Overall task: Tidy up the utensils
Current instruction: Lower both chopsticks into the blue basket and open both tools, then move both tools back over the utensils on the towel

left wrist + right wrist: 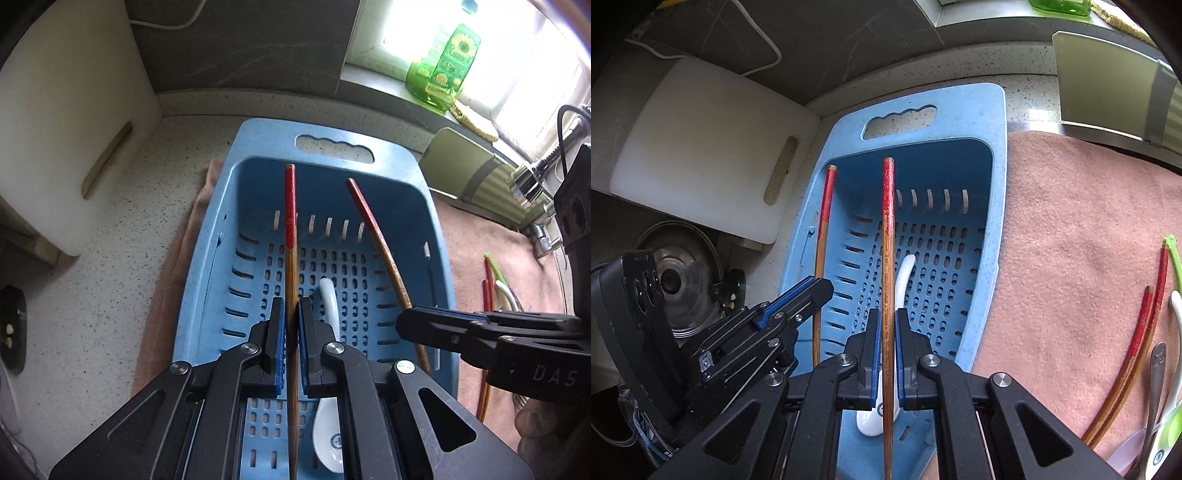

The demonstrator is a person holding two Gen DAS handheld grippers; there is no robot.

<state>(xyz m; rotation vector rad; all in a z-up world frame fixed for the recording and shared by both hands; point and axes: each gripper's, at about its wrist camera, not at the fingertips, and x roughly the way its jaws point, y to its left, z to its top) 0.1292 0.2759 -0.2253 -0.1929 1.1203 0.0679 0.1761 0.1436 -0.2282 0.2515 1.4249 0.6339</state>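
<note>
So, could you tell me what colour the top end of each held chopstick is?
Red over a brown bamboo shaft, on the left chopstick and right chopstick; clearest in the right wrist view.

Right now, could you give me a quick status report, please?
Left gripper shut on one red-tipped chopstick; right gripper shut on another. Both over blue basket, white spoon inside. Nothing blocking.

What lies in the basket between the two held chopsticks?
The white spoon lies on the blue basket floor between the left chopstick and right chopstick, nearer the right one; the right wrist view shows it best.
</note>
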